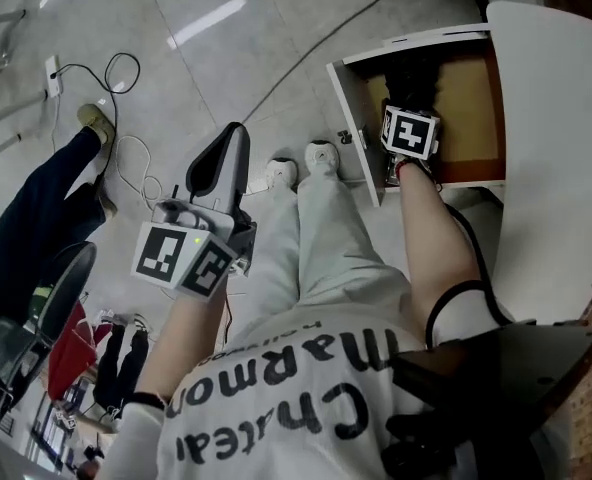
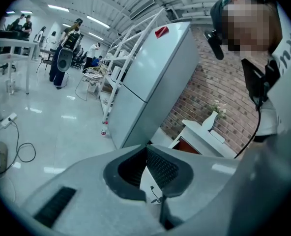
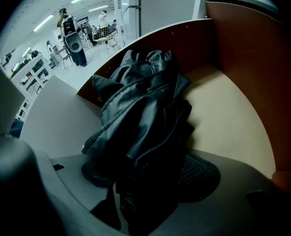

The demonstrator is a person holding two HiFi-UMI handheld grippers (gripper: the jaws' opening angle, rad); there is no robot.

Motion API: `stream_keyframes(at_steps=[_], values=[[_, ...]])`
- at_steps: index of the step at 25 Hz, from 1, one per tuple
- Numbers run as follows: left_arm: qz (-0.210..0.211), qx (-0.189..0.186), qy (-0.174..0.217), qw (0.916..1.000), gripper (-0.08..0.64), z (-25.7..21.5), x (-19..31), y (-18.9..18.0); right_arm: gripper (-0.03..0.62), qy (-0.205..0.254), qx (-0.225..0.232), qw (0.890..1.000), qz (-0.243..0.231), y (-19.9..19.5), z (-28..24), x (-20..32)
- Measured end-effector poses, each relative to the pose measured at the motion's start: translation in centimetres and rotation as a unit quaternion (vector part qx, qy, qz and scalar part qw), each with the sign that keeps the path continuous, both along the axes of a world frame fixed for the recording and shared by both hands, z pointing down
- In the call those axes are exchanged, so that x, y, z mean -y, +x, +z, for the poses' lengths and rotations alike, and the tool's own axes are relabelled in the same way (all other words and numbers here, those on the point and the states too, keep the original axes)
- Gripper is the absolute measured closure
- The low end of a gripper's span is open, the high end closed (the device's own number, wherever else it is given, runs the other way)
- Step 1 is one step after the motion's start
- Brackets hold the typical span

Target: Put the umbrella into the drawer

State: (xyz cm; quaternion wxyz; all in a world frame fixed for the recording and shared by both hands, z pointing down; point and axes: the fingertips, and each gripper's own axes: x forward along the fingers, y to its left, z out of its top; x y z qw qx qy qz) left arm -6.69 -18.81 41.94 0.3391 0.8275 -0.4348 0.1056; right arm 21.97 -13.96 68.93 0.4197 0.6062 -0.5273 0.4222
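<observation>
The black folded umbrella [image 1: 413, 76] lies in the open drawer [image 1: 473, 98], a white box with a tan floor. In the right gripper view the umbrella [image 3: 140, 107] stretches away over the drawer floor [image 3: 224, 117], its near end between the jaws. My right gripper [image 1: 409, 100] points steeply down into the drawer. Its jaws [image 3: 145, 178] stand wide: the right pad [image 3: 200, 173] shows bare beside the fabric, so it is open. My left gripper [image 1: 228, 146] is held up over the floor at the left, away from the drawer. It [image 2: 146, 149] is shut on nothing.
The white cabinet top [image 1: 546, 148] curves over the drawer's right side. The person's legs and white shoes [image 1: 301, 166] stand just left of the drawer front. Cables [image 1: 126, 153] and another person's leg [image 1: 36, 203] are at the left. A tall grey cabinet [image 2: 155, 77] stands ahead.
</observation>
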Motion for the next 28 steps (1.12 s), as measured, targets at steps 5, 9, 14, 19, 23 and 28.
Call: stream_keyframes(at_steps=[5,9,14,19,23,28], values=[[0.002,0.017,0.006,0.9998,0.545,-1.1,0.3,-0.4,0.298,-0.017,0.004,1.0,-0.003,0.0,-0.1,-0.1],[0.005,0.023,0.009,0.9997,0.545,-1.8,0.5,-0.5,0.293,-0.023,0.007,1.0,-0.015,-0.2,-0.1,-0.2],[0.018,0.025,0.01,0.9995,0.545,-2.5,0.4,0.2,0.288,-0.044,0.013,0.999,-0.019,-0.7,-0.1,-0.8],[0.026,0.024,0.008,0.9993,0.545,-2.7,0.3,0.6,0.275,-0.057,0.023,0.998,0.005,-1.2,-0.1,-1.5],[0.02,0.026,0.015,0.9994,0.545,-3.4,0.4,0.4,0.274,-0.064,0.034,0.997,-0.008,-1.4,0.1,-1.9],[0.004,0.02,0.027,0.9994,0.545,-4.7,0.6,0.2,0.264,-0.061,0.014,0.998,-0.012,0.2,-0.8,-1.7]])
